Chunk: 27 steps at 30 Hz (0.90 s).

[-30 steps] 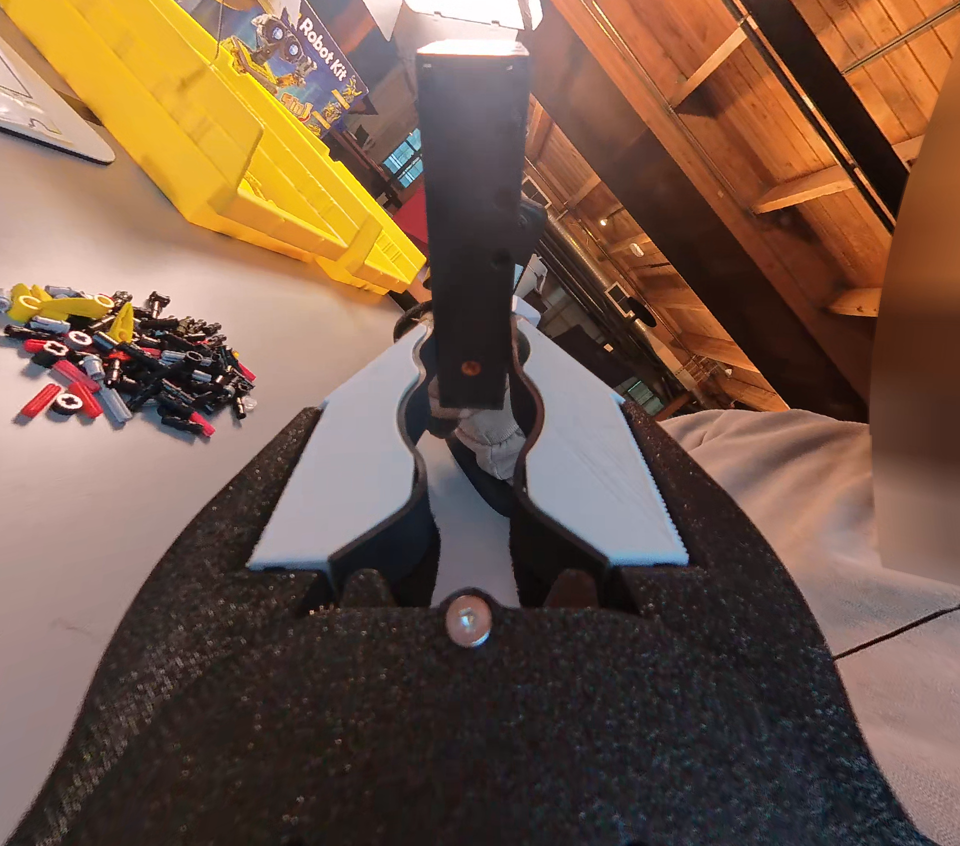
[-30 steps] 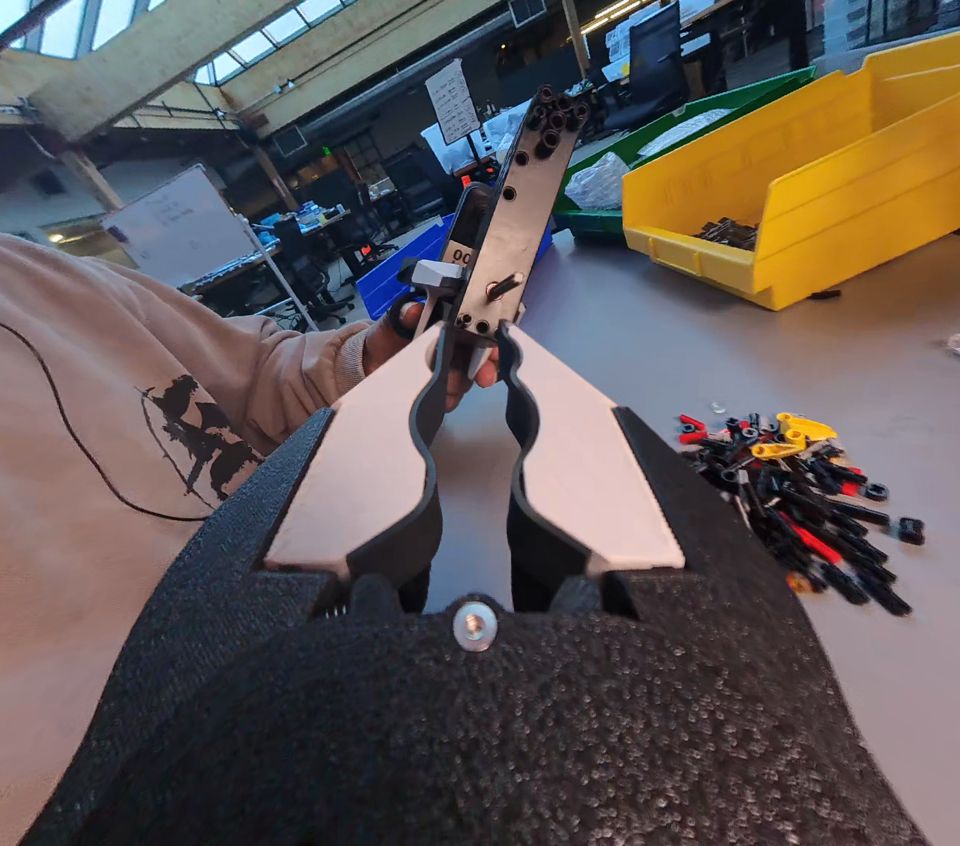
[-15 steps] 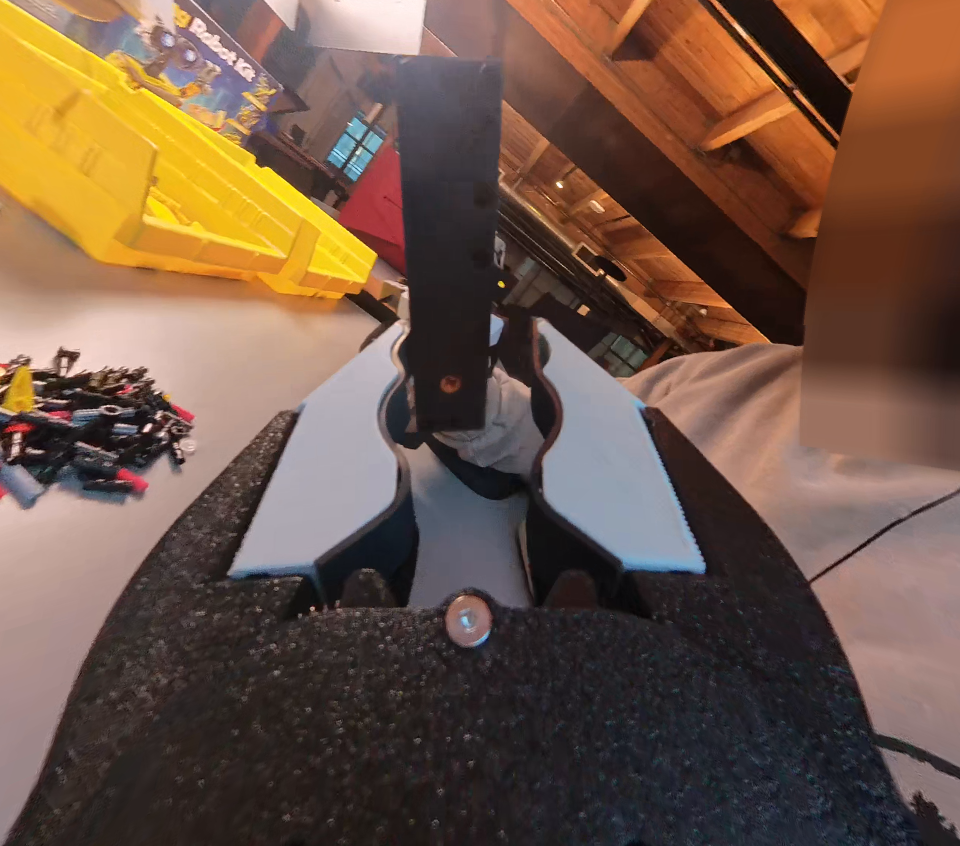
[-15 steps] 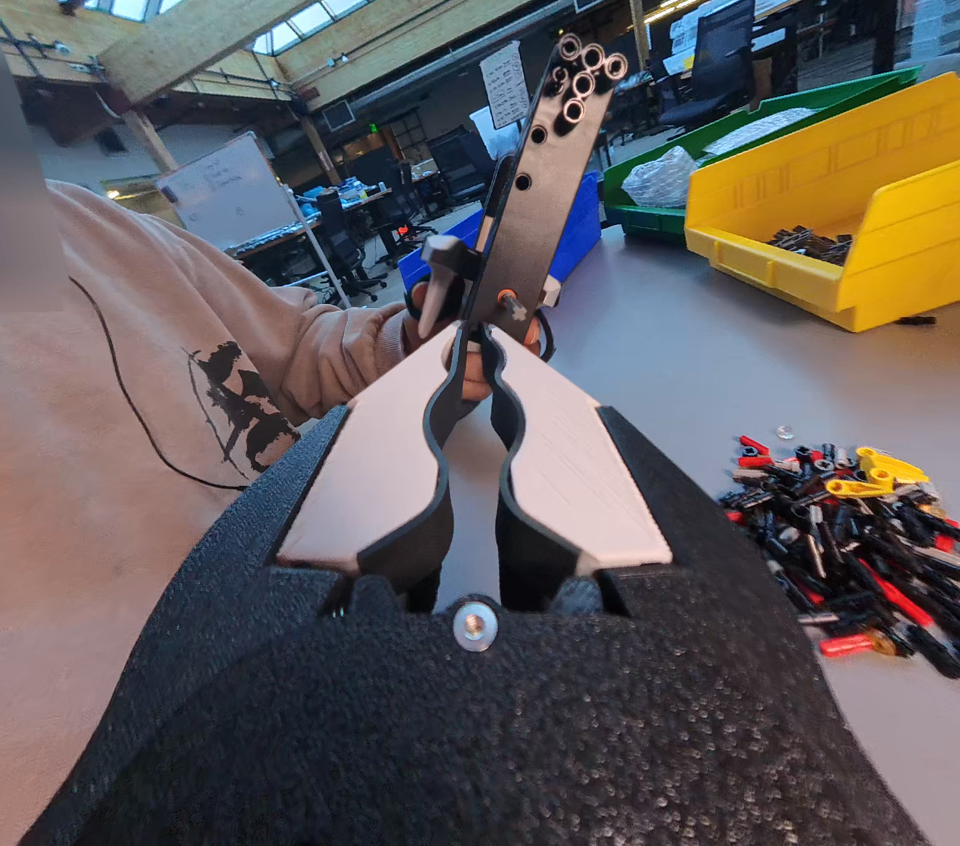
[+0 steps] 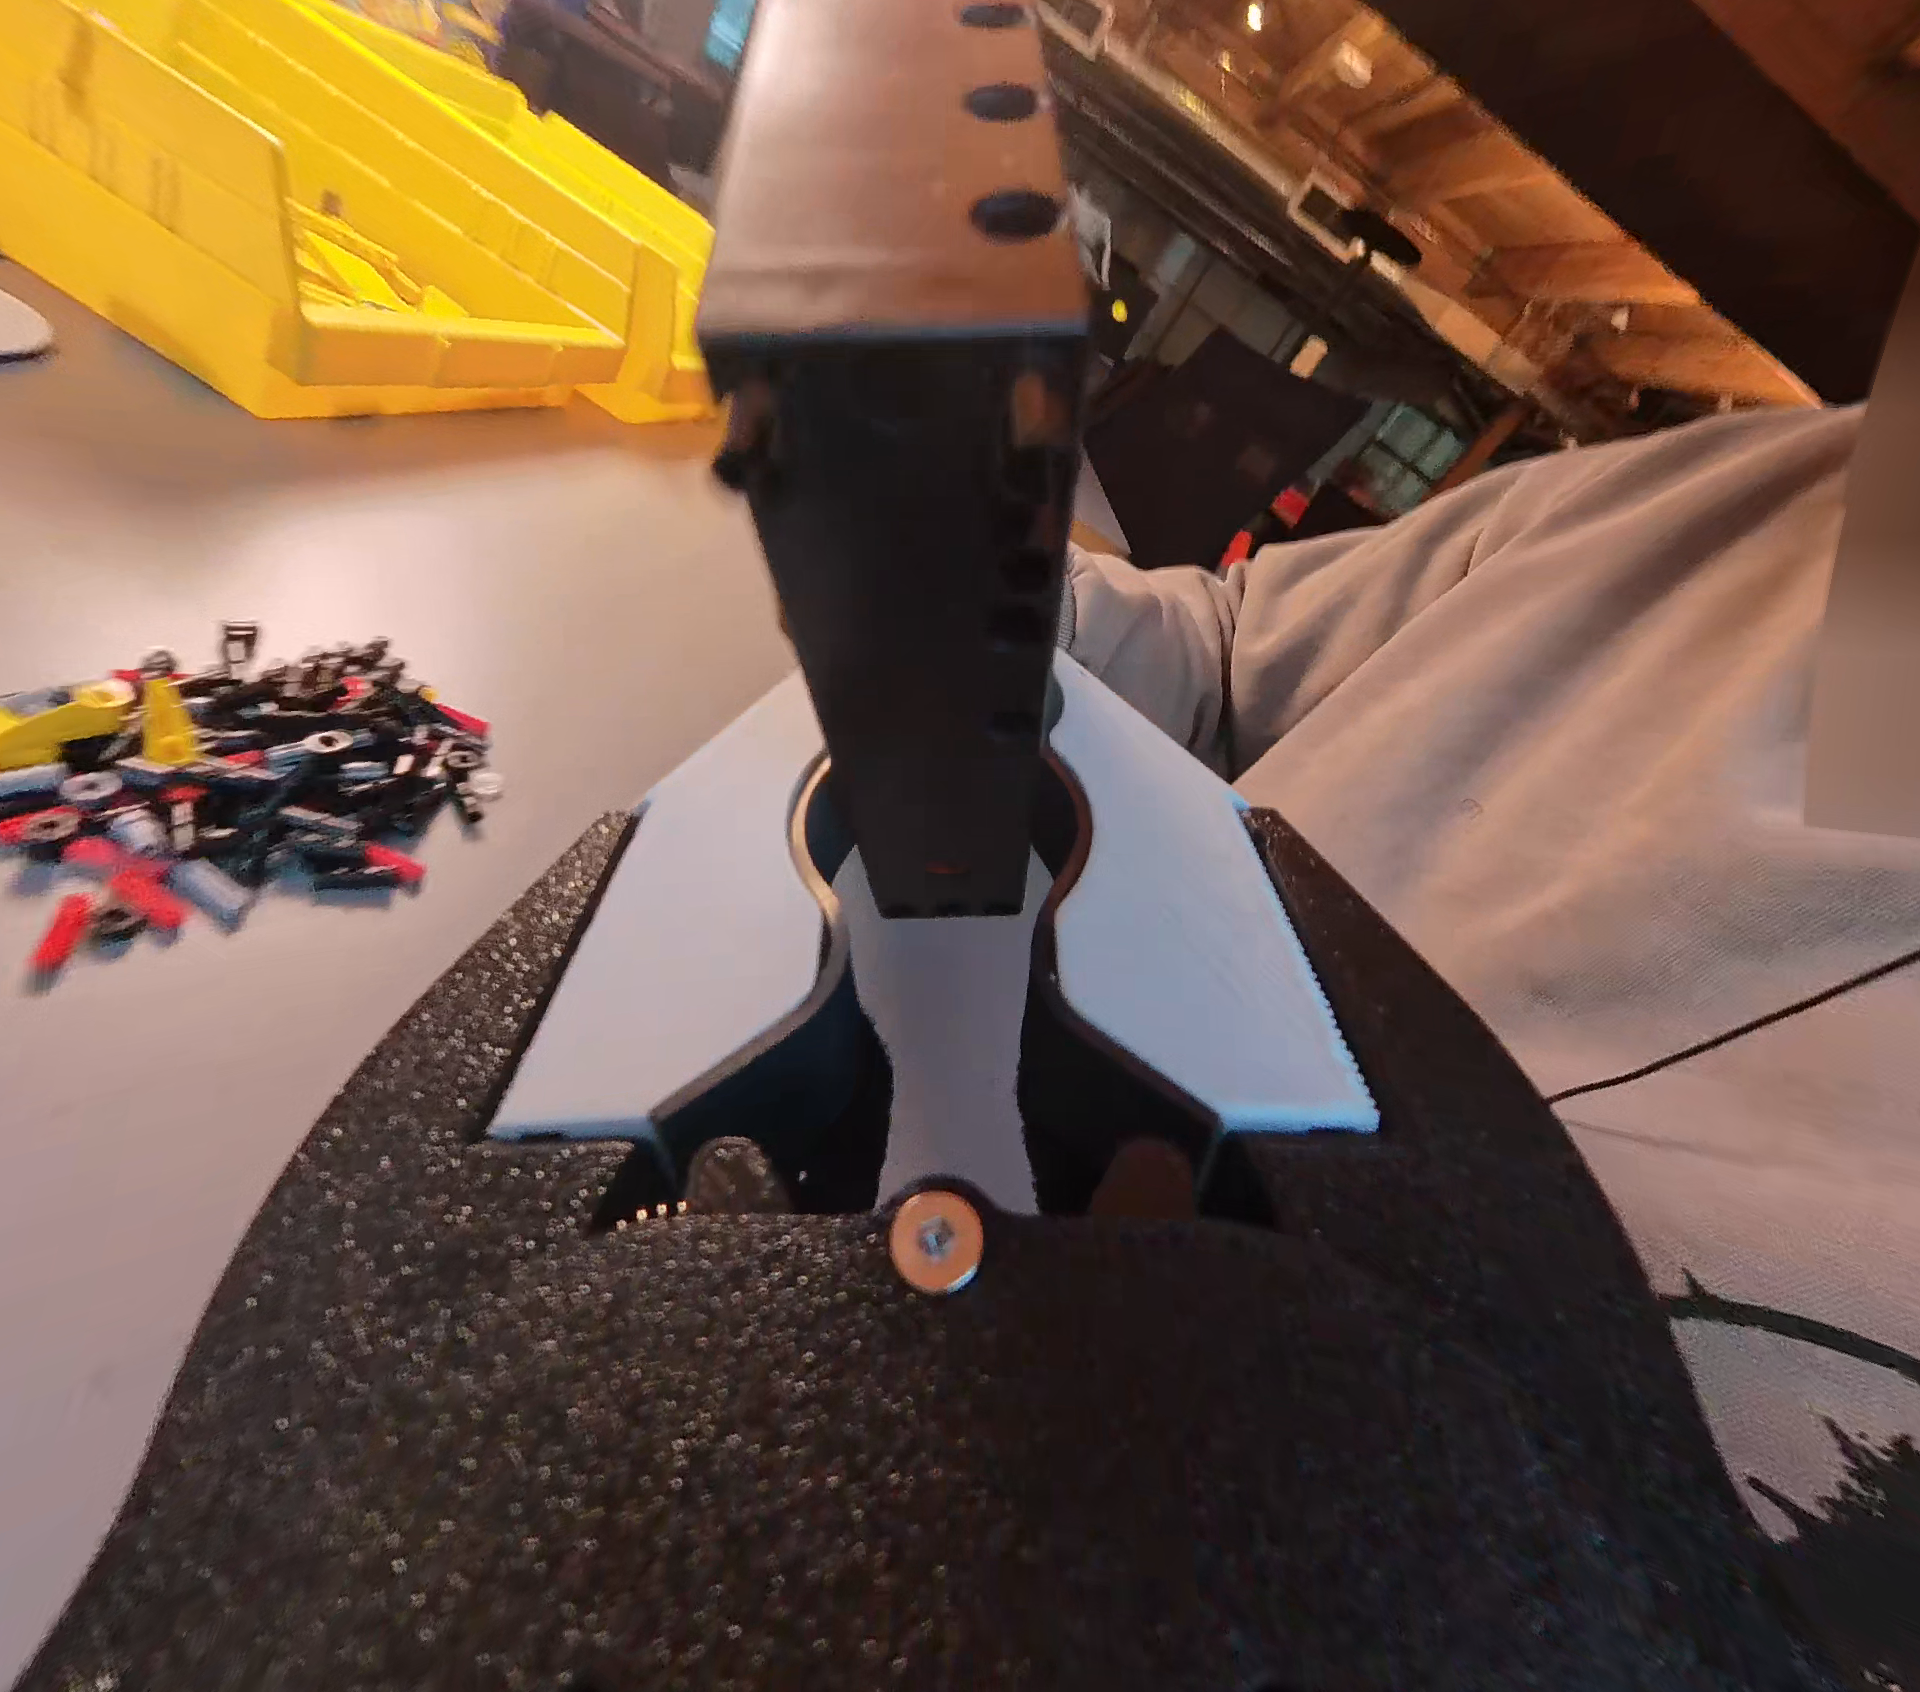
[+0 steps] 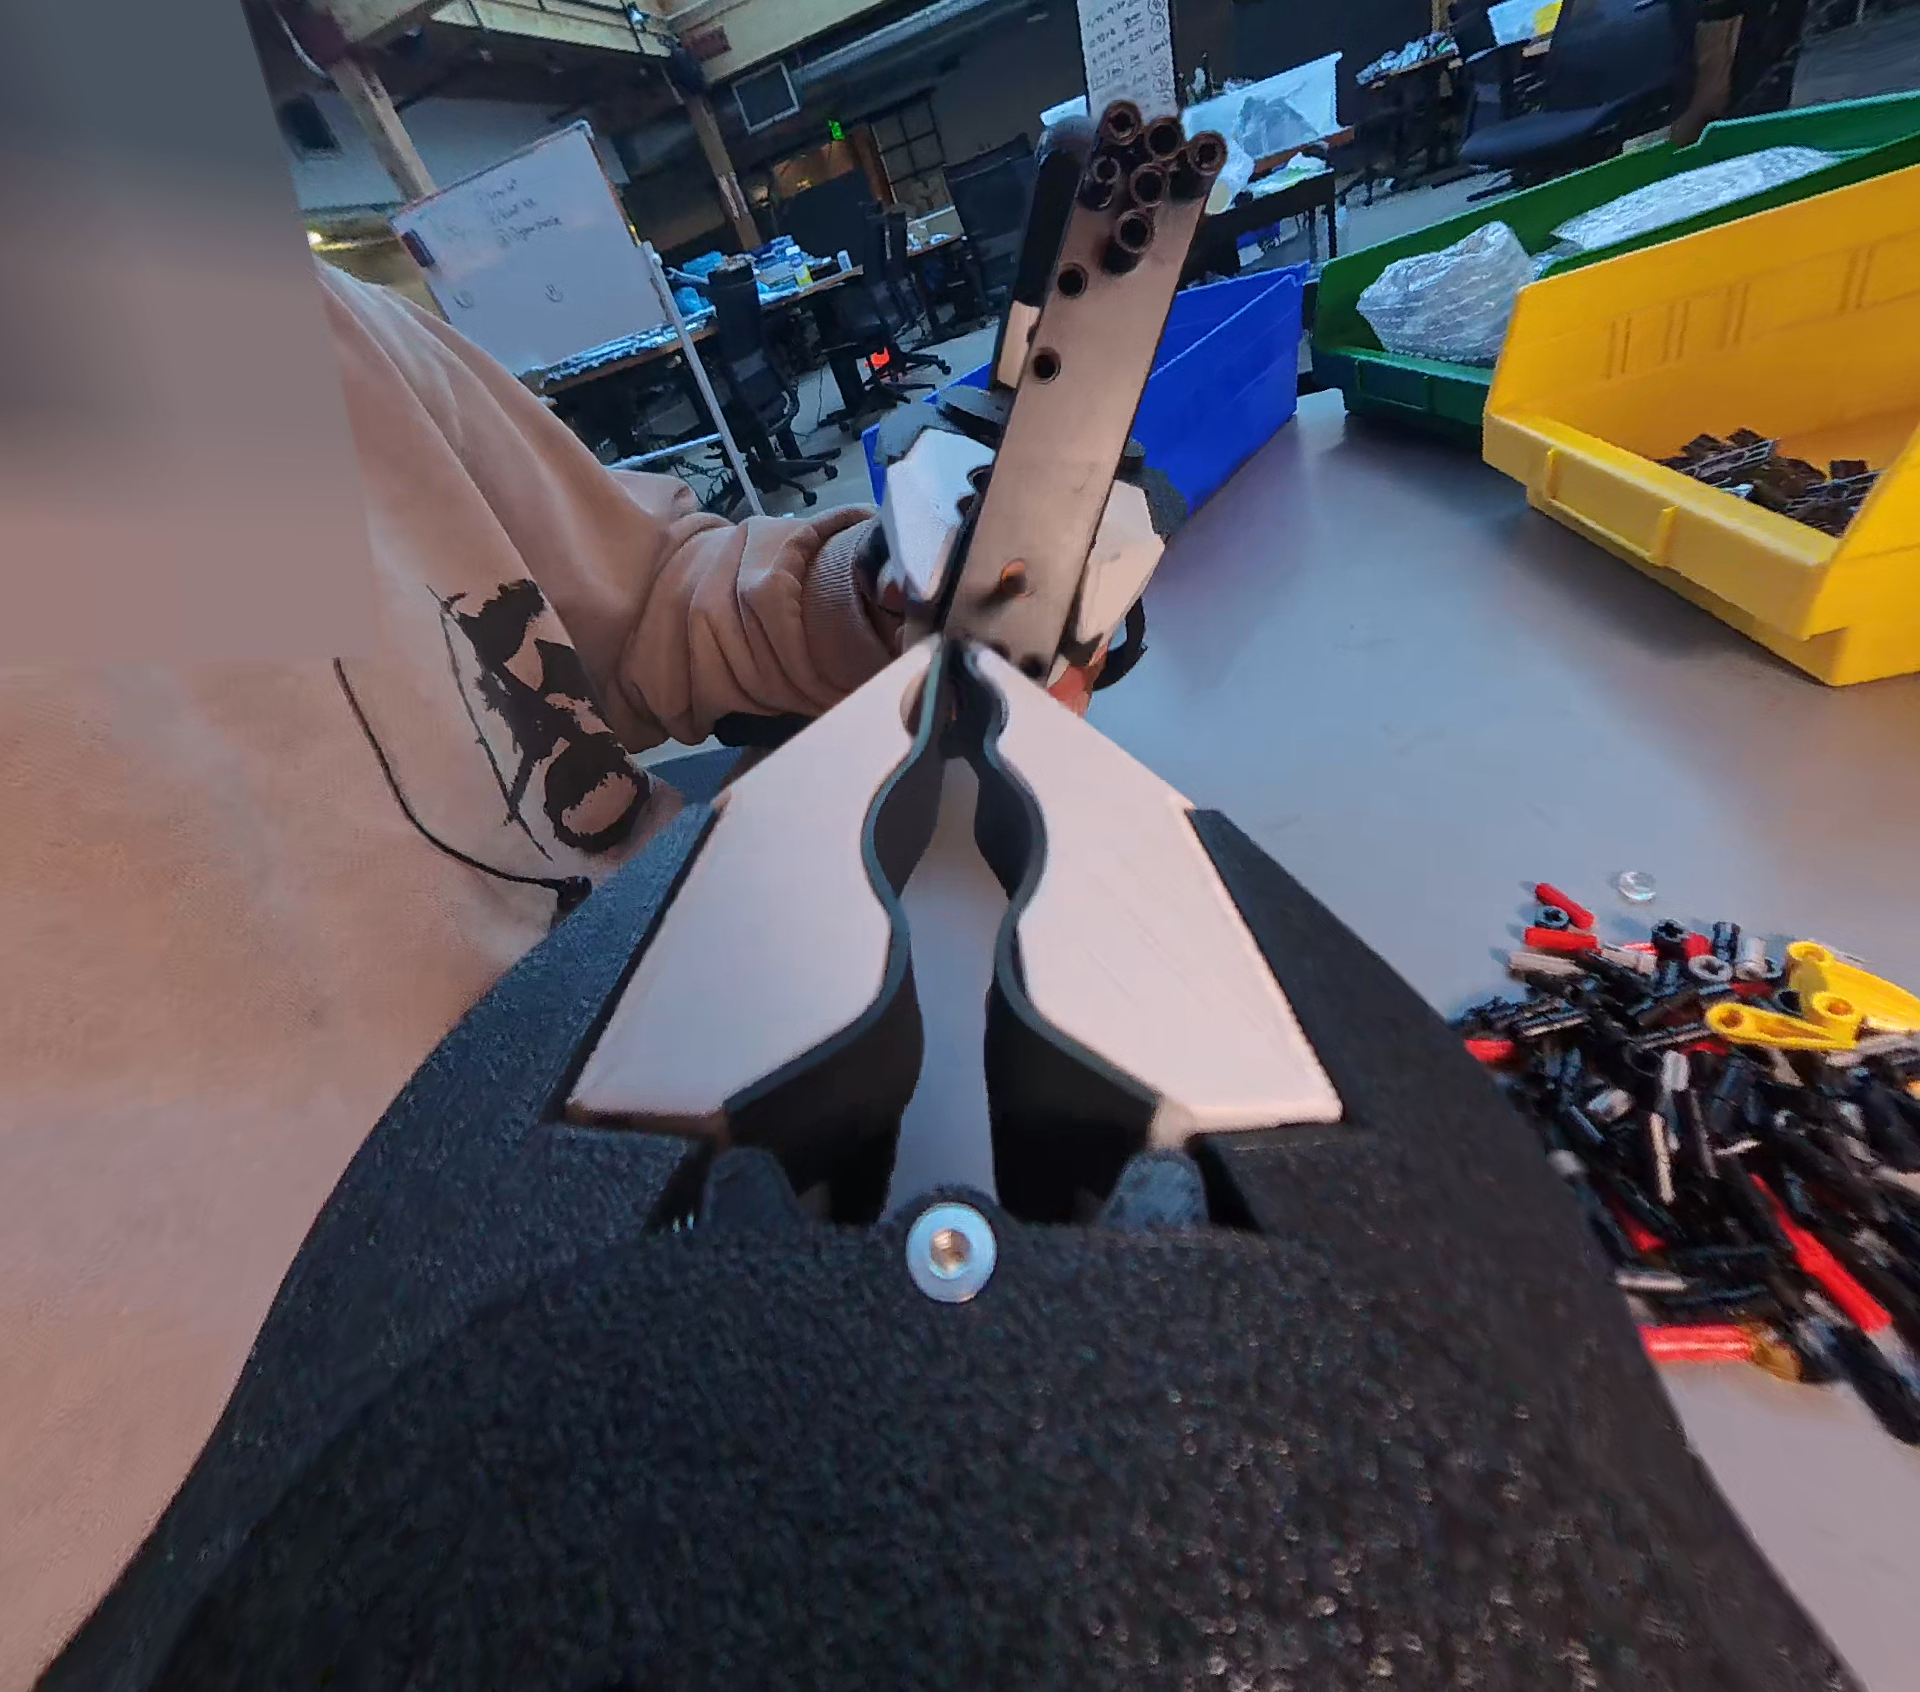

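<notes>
Fingers of your left gripper [image 5: 940,821] clamp black beam [image 5: 914,562] at lower end; right gripper [image 6: 961,666], tips nearly closed, pinches same beam's edge. Beam: rigid, light, smooth plastic, judging by look; grip flat faces. Parts pile [image 6: 1714,1092] beside, on table [image 6: 1403,707].

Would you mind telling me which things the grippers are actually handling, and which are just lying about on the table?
Handled:
- beam, black with holes, clamped in the left gripper
- right gripper, fingers closed at the beam's lower end; I cannot tell if it is pinching it

Lying about:
- pile of small parts
- yellow bin
- green bin
- blue bin
</notes>
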Available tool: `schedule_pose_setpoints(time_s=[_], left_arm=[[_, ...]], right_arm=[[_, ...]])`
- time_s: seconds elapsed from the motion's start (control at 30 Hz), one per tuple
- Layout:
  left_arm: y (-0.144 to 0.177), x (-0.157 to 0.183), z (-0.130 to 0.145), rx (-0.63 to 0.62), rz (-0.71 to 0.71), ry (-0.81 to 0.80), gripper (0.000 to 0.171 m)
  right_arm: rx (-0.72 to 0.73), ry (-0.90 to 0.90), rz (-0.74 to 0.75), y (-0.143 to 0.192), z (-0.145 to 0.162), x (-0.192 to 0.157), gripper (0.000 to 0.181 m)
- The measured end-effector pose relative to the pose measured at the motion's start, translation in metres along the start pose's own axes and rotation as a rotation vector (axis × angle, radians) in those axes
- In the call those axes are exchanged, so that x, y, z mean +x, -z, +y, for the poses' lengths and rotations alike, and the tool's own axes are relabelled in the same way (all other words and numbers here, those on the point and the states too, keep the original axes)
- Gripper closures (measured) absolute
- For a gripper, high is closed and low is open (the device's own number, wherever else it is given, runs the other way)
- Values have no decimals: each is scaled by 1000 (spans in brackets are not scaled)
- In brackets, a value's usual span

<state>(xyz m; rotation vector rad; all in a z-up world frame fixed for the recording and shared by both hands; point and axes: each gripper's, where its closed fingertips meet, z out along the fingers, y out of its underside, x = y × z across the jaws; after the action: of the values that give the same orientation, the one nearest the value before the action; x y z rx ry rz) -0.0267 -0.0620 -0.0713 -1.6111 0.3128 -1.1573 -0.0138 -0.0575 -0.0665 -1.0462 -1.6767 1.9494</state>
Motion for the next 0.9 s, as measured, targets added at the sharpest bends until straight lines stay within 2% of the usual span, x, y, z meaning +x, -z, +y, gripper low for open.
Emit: schedule_pose_setpoints(time_s=[0.03, 0.07, 0.1, 0.13, 0.2, 0.27, 0.33, 0.47, 0.7, 0.9], left_arm=[[20, -13, -10, 51, -50, 25, 145], [44, -28, -20, 108, -116, 36, 146], [58, -35, -24, 115, -159, 25, 145], [59, -39, -22, 94, -191, -8, 145], [43, -39, -17, 64, -174, -8, 145], [31, -36, -16, 61, -137, 11, 145], [28, -35, -12, 49, -141, -8, 145], [23, -30, -4, 53, -136, -14, 145], [19, -22, -6, 70, -98, -18, 146], [16, -10, -5, 66, -16, 18, 146]], right_arm=[[126, -36, 7, 20, -24, 6, 181], [212, -26, 84, 51, -45, 21, 181], [178, 47, 209, 72, -48, 37, 181], [112, 97, 313, 77, -42, 51, 181], [-11, 105, 372, 60, -20, 70, 181], [-53, 86, 322, 37, -7, 75, 181], [-87, 69, 226, 14, 0, 62, 181], [-49, -65, 100, -21, 9, 39, 167], [-23, -37, 87, -28, 5, 29, 174], [-13, -6, 9, -26, 3, 15, 178]])
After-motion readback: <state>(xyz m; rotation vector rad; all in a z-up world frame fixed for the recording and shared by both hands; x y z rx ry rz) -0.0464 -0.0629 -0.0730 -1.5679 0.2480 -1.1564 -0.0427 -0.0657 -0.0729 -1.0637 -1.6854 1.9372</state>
